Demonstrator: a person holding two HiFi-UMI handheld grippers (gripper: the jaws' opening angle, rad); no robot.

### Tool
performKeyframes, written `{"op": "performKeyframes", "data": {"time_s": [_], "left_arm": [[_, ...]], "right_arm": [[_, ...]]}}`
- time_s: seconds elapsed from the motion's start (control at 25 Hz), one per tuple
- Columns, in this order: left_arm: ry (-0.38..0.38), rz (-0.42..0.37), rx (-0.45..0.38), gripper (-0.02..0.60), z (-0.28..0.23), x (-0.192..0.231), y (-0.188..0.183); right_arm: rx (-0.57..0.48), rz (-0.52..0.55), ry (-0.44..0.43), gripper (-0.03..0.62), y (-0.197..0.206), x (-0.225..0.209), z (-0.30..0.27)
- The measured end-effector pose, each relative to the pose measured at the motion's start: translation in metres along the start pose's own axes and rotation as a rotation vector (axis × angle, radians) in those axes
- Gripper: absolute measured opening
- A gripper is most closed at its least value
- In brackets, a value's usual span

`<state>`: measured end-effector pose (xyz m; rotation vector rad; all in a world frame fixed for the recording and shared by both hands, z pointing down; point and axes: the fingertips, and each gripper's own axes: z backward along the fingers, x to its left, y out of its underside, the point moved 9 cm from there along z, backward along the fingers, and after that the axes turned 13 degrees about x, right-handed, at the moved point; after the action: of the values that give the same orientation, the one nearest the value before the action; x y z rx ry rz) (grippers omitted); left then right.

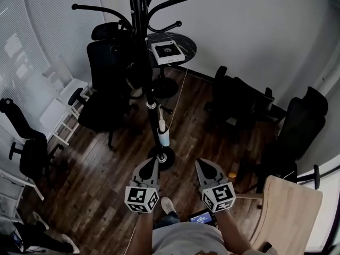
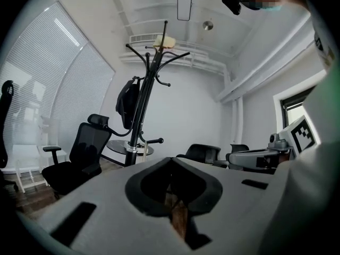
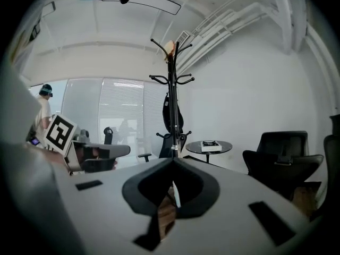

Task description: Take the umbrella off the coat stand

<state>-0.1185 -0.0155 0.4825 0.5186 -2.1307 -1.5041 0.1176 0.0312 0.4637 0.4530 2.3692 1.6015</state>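
A: Where is the umbrella (image 2: pixel 128 102) hanging?

B: It is hanging, black and folded, on the stand (image 1: pixel 139 9), at the pole's 9 o'clock side in the left gripper view, clear of the floor.

A: And the grippers?

B: The left gripper (image 1: pixel 150 164) and right gripper (image 1: pixel 204 163) are hovering side by side at 6 o'clock in the head view, with the stand's base at their 12. Both are showing jaws pressed together, gripping nothing.

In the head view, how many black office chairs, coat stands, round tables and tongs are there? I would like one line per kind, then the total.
Black office chairs: 4
Coat stand: 1
Round table: 1
Tongs: 2 (left tongs, right tongs)
Total: 8
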Motion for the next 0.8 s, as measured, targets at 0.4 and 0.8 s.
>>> {"op": "performKeyframes", "data": {"time_s": [0.4, 0.8], "left_arm": [[0.067, -0.035, 0.003, 0.020, -0.063, 0.064, -0.028], [0.093, 0.013, 0.030, 0.020, -0.078, 0.087, -0.016]], "right_arm": [[0.006, -0.027, 0.026, 0.010, -0.028, -0.013, -0.088], [0.039, -0.031, 0.069, 0.009, -0.023, -0.005, -0.109]]}}
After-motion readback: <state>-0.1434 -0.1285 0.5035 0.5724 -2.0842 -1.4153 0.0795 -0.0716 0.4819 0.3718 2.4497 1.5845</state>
